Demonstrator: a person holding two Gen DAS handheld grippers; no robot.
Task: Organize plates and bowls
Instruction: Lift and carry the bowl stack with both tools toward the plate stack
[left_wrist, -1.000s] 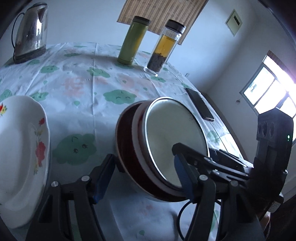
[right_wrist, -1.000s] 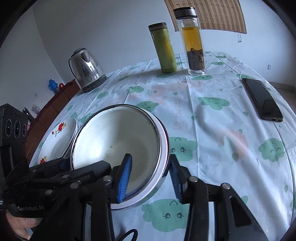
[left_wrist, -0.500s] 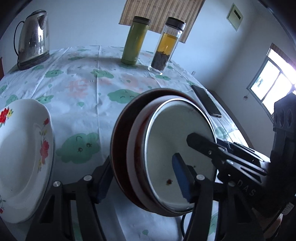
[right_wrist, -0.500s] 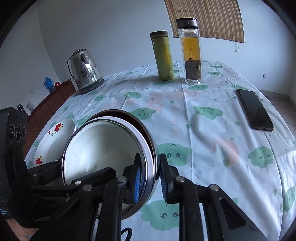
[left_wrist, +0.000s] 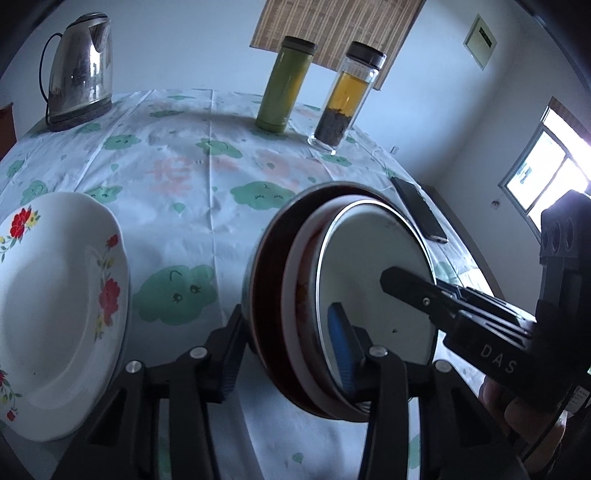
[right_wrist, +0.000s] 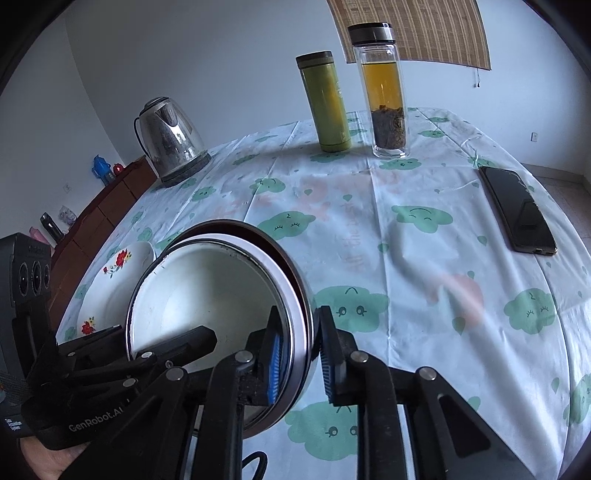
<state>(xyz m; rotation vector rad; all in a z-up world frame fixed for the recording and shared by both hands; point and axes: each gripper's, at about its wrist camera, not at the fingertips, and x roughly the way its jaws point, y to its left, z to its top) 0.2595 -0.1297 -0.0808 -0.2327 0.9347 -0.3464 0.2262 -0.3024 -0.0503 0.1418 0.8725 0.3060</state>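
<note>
Left wrist view
- Surface: a table under a pale cloth (left_wrist: 192, 192) printed with green cloud faces and faint pink shapes, creased along its fold lines.
- Room: grey-white walls, a bamboo blind (left_wrist: 332, 33) behind the bottles, a bright window (left_wrist: 546, 173) at the right.
- On the far edge: a steel kettle (left_wrist: 79, 70), a green flask (left_wrist: 286, 85), a glass tea bottle (left_wrist: 347, 96); a dark phone (left_wrist: 419, 208) lay flat nearer the right edge.
- Flowered plate (left_wrist: 55, 306): white, red blossoms on its rim, resting on the cloth at the left.
- Stacked bowls (left_wrist: 295, 295): tilted up on edge, a dark red outer bowl with a white, steel-rimmed one nested inside.
- Left gripper (left_wrist: 286, 349): its jaws had just been closing around the stack's lower rim, one pad behind, one blue pad inside; whether both pressed, I cannot tell.

Right wrist view
- Surface: the same cloth (right_wrist: 424, 258), with the phone (right_wrist: 517, 208) at the right.
- Room: a wooden sideboard (right_wrist: 107, 206) along the left wall.
- Right gripper (right_wrist: 299, 358): clenched on the stacked bowls' (right_wrist: 207, 295) near rim, blue pads on either side.
- Flowered plate (right_wrist: 110, 277): behind the stack, at the left.
</note>
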